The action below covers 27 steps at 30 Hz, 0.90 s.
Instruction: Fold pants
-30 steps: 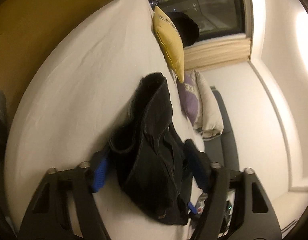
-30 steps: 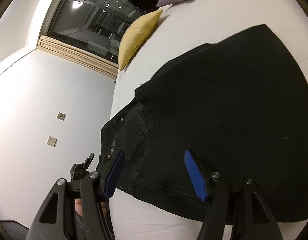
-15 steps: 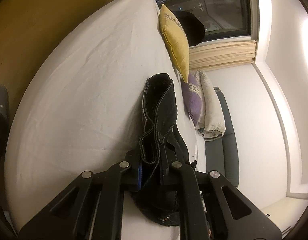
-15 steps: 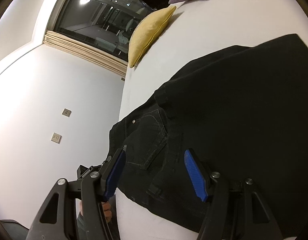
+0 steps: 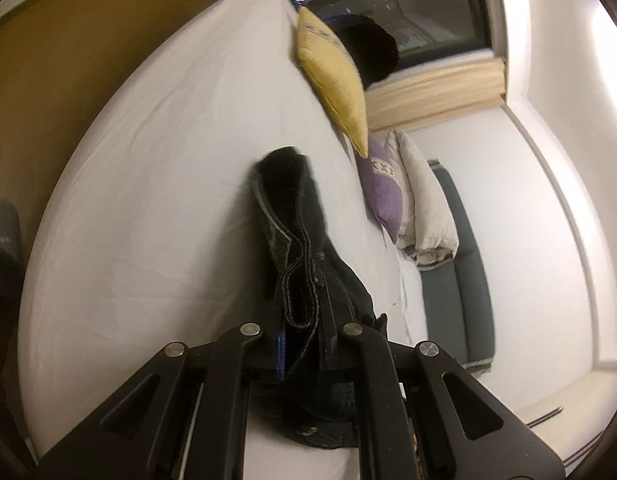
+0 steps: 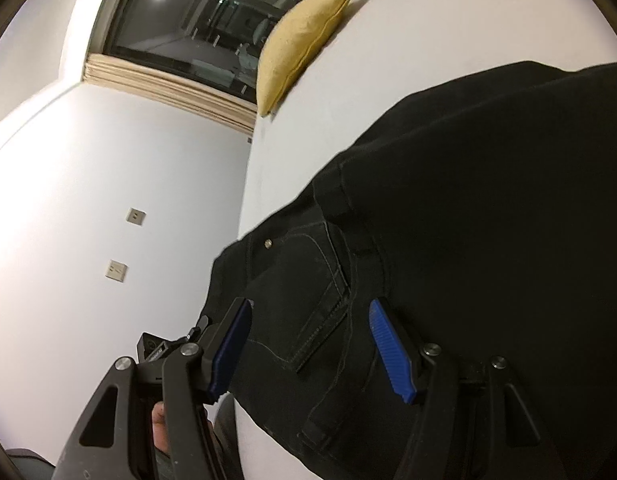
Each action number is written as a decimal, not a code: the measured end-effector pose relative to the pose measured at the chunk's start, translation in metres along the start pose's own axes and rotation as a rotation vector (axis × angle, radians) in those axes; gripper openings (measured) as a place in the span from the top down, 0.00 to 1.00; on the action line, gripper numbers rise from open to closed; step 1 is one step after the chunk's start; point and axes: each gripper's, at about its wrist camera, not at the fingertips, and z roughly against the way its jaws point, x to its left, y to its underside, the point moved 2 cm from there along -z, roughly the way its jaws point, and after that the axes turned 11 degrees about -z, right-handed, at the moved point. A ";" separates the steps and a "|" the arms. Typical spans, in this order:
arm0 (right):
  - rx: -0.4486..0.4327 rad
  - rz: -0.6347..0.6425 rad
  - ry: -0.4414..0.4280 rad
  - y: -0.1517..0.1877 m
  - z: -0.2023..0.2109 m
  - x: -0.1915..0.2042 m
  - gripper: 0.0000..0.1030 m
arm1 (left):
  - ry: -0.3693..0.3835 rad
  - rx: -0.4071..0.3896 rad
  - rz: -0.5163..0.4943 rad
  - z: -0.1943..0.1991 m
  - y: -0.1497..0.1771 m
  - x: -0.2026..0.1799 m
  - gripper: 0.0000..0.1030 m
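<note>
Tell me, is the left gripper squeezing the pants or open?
Shut on them. The left gripper has its fingers pinched on a bunched, stitched edge of the black pants, which lie on the white bed.

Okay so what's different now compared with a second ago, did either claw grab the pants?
The left claw closed on a bunched edge of the black pants and has begun lifting it off the white bed. The right claw slid along the pants, with more of the back pocket now between its fingers; it stayed open and holds nothing. The yellow pillow and purple pillow lie as before.
</note>
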 end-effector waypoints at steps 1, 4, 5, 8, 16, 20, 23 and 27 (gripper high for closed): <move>0.000 -0.008 -0.011 -0.001 0.006 -0.003 0.36 | -0.003 0.005 -0.037 -0.001 -0.002 -0.012 0.92; -0.028 -0.031 -0.036 -0.005 0.026 -0.011 0.36 | 0.021 0.026 -0.191 -0.016 -0.006 -0.074 0.93; -0.043 -0.044 -0.049 -0.008 0.035 -0.014 0.36 | 0.039 0.045 -0.256 -0.027 -0.003 -0.102 0.93; -0.098 -0.085 -0.098 -0.018 0.069 -0.026 0.34 | 0.085 0.133 -0.419 -0.069 0.019 -0.166 0.92; -0.072 -0.163 -0.188 -0.035 0.112 -0.052 0.12 | 0.054 0.357 -0.587 -0.166 0.107 -0.207 0.93; -0.007 -0.181 -0.142 -0.045 0.094 -0.056 0.12 | 0.018 0.360 -0.664 -0.165 0.117 -0.217 0.92; 0.041 -0.117 -0.131 -0.052 0.080 -0.034 0.12 | -0.005 0.352 -0.738 -0.165 0.128 -0.228 0.92; 0.108 0.021 -0.120 -0.050 0.073 0.007 0.12 | -0.016 0.357 -0.831 -0.163 0.149 -0.237 0.92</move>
